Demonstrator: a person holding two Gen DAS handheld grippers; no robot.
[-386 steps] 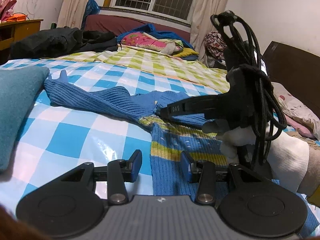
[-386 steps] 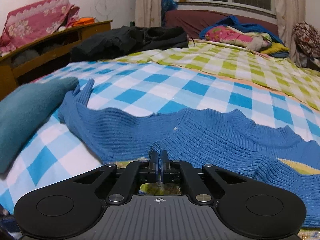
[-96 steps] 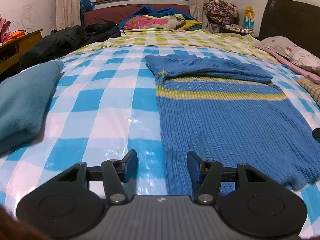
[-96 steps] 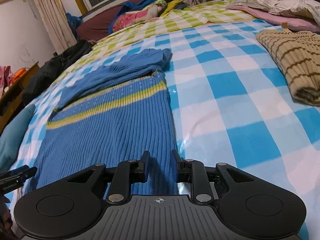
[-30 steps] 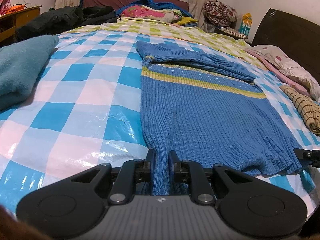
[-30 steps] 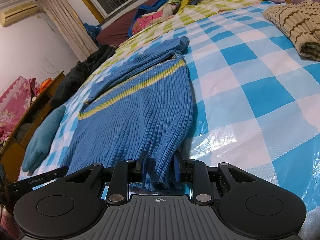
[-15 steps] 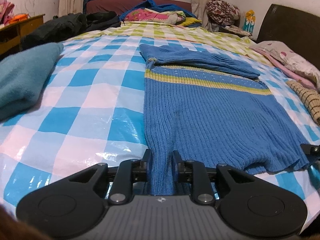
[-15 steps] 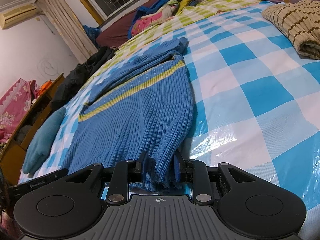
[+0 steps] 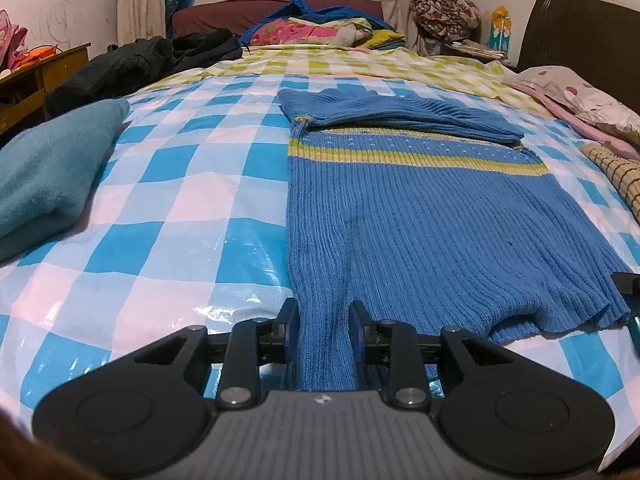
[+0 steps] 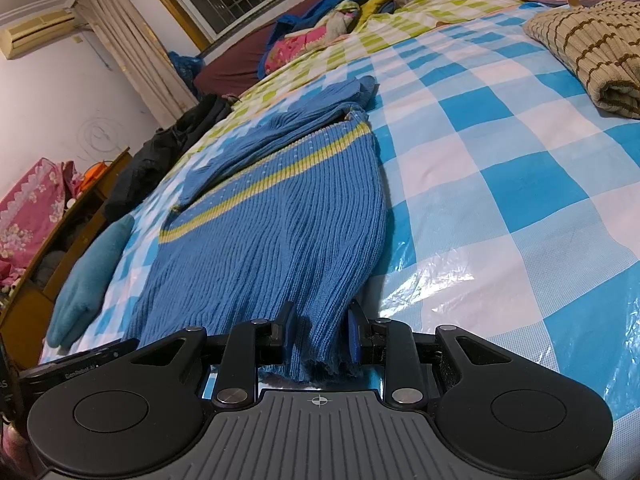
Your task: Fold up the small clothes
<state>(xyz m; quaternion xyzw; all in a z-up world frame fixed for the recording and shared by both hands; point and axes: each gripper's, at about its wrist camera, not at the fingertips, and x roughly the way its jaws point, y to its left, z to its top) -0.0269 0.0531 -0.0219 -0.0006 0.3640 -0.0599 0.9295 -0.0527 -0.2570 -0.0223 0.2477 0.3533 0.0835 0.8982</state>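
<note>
A blue ribbed sweater (image 9: 420, 208) with a yellow-green stripe lies flat on the checked bed cover, its sleeves folded across the far end. My left gripper (image 9: 324, 334) is shut on the near left corner of its hem. My right gripper (image 10: 320, 334) is shut on the near right corner of the same hem, seen in the right wrist view (image 10: 280, 216). The hem is bunched between both pairs of fingers. The right gripper's tip shows at the right edge of the left wrist view (image 9: 626, 284).
A folded teal garment (image 9: 48, 172) lies left of the sweater. A folded tan striped sweater (image 10: 588, 52) lies to the right. Black clothes (image 9: 132, 64) and bedding are piled at the far end. A wooden cabinet (image 10: 48, 240) stands beside the bed.
Both grippers, open 3.2 s ago, closed on the sweater's hem corners. Over the last second the view has shifted slightly while both keep their hold.
</note>
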